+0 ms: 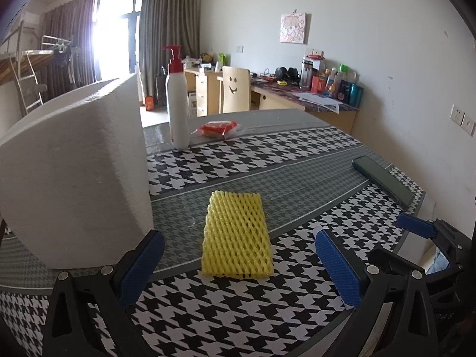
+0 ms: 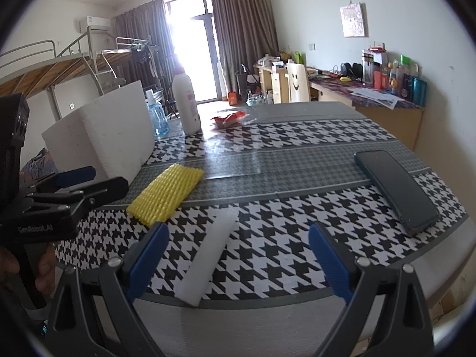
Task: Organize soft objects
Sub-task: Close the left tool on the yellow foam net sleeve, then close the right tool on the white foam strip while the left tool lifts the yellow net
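A yellow foam net [image 1: 236, 235] [image 2: 166, 196] lies flat on the houndstooth tablecloth [image 1: 238, 321]. My left gripper [image 1: 238, 264] hovers open just before its near end, with a blue pad on either side and nothing held. To its left, a big white foam block [image 1: 74, 172] [image 2: 104, 136] stands upright. In the right wrist view, a white foam strip [image 2: 208, 253] lies at the table's near edge. My right gripper [image 2: 238, 264] is open around its near end, holding nothing. My left gripper [image 2: 108, 178] also shows there at the left, beside the net.
A dark phone [image 2: 395, 187] [image 1: 383, 178] lies at the table's right edge. A white pump bottle [image 1: 178, 104] [image 2: 186, 104], a blue bottle [image 2: 156, 116] and a red packet [image 1: 218, 128] sit at the far side. A hand [image 2: 44, 270] holds the left gripper's handle.
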`<control>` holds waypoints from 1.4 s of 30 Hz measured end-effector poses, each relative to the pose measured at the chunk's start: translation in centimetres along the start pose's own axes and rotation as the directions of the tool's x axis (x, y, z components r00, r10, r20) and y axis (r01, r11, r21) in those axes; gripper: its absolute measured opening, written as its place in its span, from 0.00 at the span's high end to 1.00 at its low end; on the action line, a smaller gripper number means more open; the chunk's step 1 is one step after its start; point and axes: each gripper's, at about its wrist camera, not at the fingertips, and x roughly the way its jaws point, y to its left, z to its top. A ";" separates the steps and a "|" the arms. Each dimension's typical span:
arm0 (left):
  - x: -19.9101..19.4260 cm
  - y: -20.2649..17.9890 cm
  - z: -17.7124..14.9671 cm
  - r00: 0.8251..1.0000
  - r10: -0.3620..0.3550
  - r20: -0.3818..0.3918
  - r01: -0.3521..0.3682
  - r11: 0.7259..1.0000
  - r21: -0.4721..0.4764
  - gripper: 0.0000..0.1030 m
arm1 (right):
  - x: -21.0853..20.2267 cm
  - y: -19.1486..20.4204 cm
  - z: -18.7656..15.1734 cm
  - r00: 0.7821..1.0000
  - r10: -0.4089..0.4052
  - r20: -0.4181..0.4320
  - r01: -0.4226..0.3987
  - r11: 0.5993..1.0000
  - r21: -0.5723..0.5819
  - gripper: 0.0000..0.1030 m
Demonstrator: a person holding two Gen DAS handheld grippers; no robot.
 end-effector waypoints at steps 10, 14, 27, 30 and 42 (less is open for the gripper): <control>2.9 0.0 -0.3 0.996 0.000 -0.093 0.000 1.000 -0.005 0.17 | 1.2 -0.4 -0.5 0.999 0.015 -0.038 -0.015 1.000 0.008 0.06; 3.8 -0.3 -0.4 0.992 -0.001 -0.126 0.002 1.000 0.003 0.23 | 1.6 -0.4 -0.8 0.999 0.021 -0.051 -0.020 1.000 0.010 0.06; 6.0 -0.4 -0.8 0.979 0.027 -0.200 -0.023 0.999 0.023 0.44 | 2.9 -0.4 -0.9 0.996 0.048 -0.078 -0.047 0.999 0.016 0.06; 6.3 -0.5 -0.8 0.979 0.036 -0.203 -0.029 0.999 0.038 0.46 | 3.1 -0.2 -0.9 0.995 0.051 -0.082 -0.051 0.999 0.012 0.06; 6.1 0.0 -0.4 0.980 0.041 -0.194 -0.033 0.999 0.043 0.90 | 3.5 0.8 -1.1 0.993 0.059 -0.101 -0.059 0.998 0.003 0.06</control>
